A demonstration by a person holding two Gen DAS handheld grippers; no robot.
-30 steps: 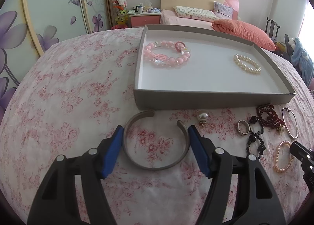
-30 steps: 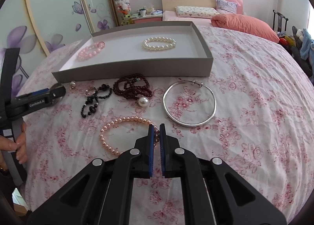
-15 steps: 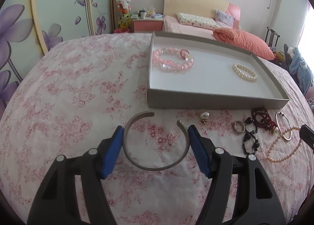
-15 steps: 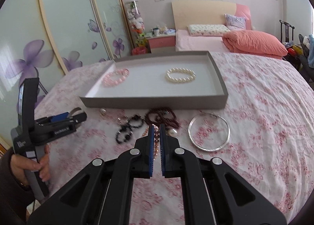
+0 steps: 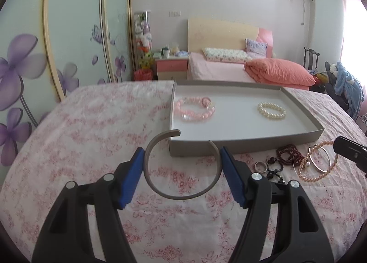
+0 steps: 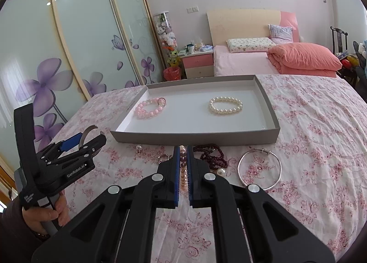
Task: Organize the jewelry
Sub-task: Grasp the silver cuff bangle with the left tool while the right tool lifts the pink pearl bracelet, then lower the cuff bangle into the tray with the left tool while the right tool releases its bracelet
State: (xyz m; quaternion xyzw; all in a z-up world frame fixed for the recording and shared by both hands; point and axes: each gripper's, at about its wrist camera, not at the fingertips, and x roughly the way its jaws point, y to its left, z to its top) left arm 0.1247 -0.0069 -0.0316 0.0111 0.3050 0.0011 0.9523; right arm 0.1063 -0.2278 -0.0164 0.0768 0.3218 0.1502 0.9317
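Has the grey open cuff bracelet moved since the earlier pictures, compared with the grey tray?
Yes. The cuff, gripped by the left gripper, has come up off the bedspread toward the tray; its open ends now overlap the tray's near wall, where earlier they lay below it.

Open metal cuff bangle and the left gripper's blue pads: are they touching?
Touching. In the left wrist view the open cuff bangle sits clamped between the left gripper's blue pads, both pads pressing its outer sides, raised above the bedspread.

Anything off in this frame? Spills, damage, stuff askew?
Nothing damaged or spilled. The tray sits flat with the pink bracelet and white pearl bracelet lying neatly inside. Only untidy spot: the dark red beads lie bunched in a heap before the tray, beside the silver bangle.
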